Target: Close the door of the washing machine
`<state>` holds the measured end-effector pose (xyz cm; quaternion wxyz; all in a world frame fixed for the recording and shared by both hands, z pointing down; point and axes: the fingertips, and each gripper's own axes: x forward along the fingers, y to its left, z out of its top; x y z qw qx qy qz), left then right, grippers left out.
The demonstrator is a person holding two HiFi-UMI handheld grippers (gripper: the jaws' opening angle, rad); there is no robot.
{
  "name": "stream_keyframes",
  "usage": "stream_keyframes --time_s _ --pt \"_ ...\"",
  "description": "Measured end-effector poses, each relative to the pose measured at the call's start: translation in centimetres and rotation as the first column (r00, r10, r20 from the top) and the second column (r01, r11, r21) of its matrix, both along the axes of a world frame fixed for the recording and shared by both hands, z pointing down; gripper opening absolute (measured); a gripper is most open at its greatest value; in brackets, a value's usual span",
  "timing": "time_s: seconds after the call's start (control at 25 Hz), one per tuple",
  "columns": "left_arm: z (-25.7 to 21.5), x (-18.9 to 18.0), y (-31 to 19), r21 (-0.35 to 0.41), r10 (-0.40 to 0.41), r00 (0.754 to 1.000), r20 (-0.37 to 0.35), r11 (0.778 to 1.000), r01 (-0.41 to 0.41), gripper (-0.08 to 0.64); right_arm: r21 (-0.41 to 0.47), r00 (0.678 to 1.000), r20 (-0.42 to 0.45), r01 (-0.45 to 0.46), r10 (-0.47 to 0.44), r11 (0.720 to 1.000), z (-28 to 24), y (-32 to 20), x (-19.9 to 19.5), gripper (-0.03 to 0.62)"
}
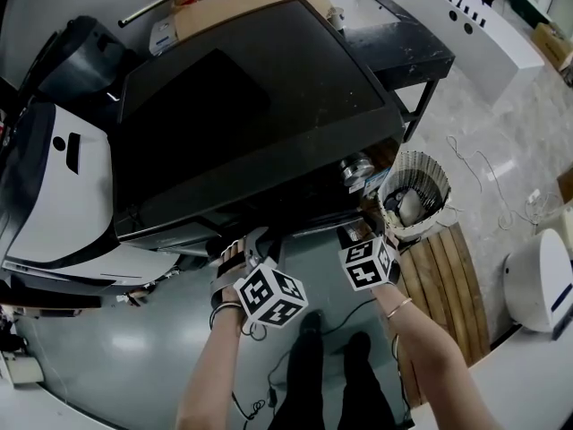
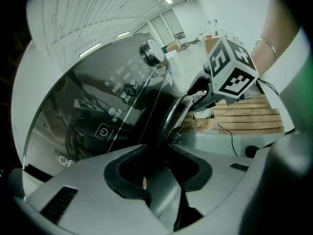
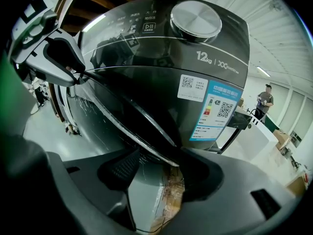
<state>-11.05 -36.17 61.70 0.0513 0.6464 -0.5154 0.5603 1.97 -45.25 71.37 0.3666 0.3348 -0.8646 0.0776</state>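
The dark grey washing machine [image 1: 260, 106] stands in front of me, and both grippers are low at its front face. In the left gripper view the round door's dark rim [image 2: 168, 114] runs down into the gap of my left gripper [image 2: 159, 168], whose jaws stand apart on either side of it without touching. The right gripper [image 3: 164, 173] is also open, with the door's chrome-edged rim [image 3: 132, 114] crossing between its jaws. In the head view the left gripper [image 1: 249, 245] and right gripper [image 1: 363, 240] sit side by side under the front edge. The door itself is hidden there.
A round wicker basket [image 1: 414, 191] and a wooden pallet [image 1: 448, 285] lie right of the machine. A white appliance [image 1: 63, 195] stands close on its left, another white unit [image 1: 537, 280] at far right. A cable [image 1: 345, 316] and the person's legs [image 1: 331, 374] are on the grey floor.
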Motion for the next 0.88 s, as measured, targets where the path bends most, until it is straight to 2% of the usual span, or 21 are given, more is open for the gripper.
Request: stream_keyframes --time_s 0.88 --pt "-0.19 0.02 0.04 -0.013 -0.002 0.999 0.041 1.000 0.003 0.163 0.001 0.999 0.013 0.031 -0.031 1.000 -0.41 0.16 0.40 0.253"
